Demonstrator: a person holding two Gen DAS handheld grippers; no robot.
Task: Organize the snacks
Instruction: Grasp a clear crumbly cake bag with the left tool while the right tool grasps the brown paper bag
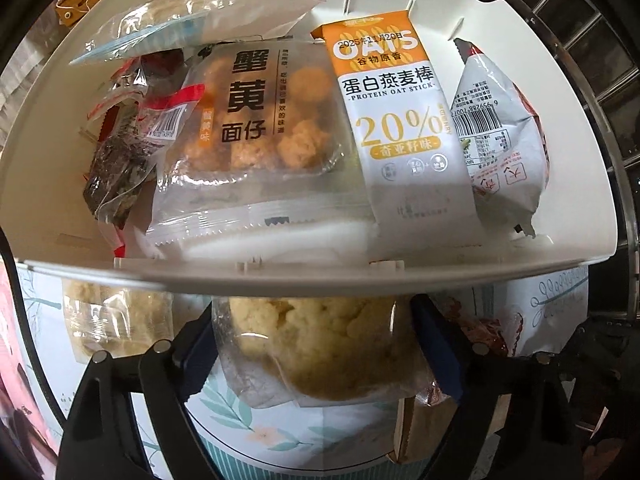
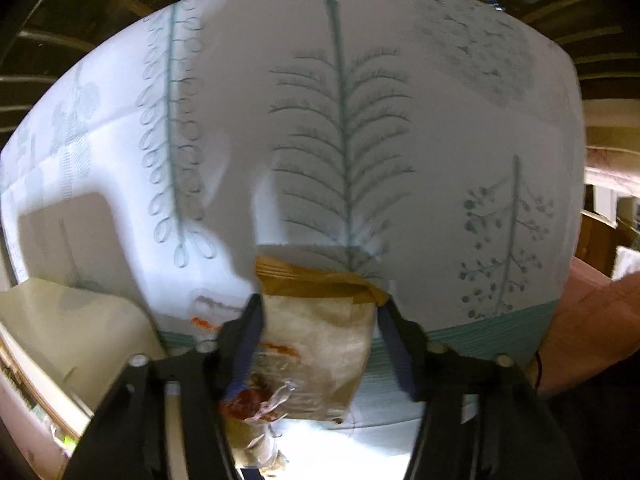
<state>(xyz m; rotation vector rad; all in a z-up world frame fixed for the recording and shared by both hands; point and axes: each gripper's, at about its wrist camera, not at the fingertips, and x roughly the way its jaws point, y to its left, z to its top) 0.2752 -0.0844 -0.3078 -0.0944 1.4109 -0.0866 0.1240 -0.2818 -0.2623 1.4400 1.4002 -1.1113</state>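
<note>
My left gripper (image 1: 318,344) points down just in front of the white bin (image 1: 280,276). Its pads touch both sides of a clear pack holding a yellow crumbly pastry (image 1: 328,360), which lies on the tablecloth. The bin holds several snacks: a crab-roe snack pack (image 1: 260,120), an orange-and-white oat stick (image 1: 400,120), a white bag with a barcode (image 1: 500,132) and a dark seaweed-like pack (image 1: 116,172). My right gripper (image 2: 320,340) is closed on a brown paper-look packet (image 2: 320,332), and a crumpled red-and-clear wrapper (image 2: 256,400) lies by its left finger.
A second pastry pack (image 1: 116,320) lies left of the held one, under the bin's front rim. A brown packet (image 1: 420,428) and a red wrapper (image 1: 488,332) lie to the right. The leaf-print tablecloth (image 2: 344,120) fills the right view, with the bin's corner (image 2: 72,328) at the left and a pink sleeve (image 2: 592,320) at the right.
</note>
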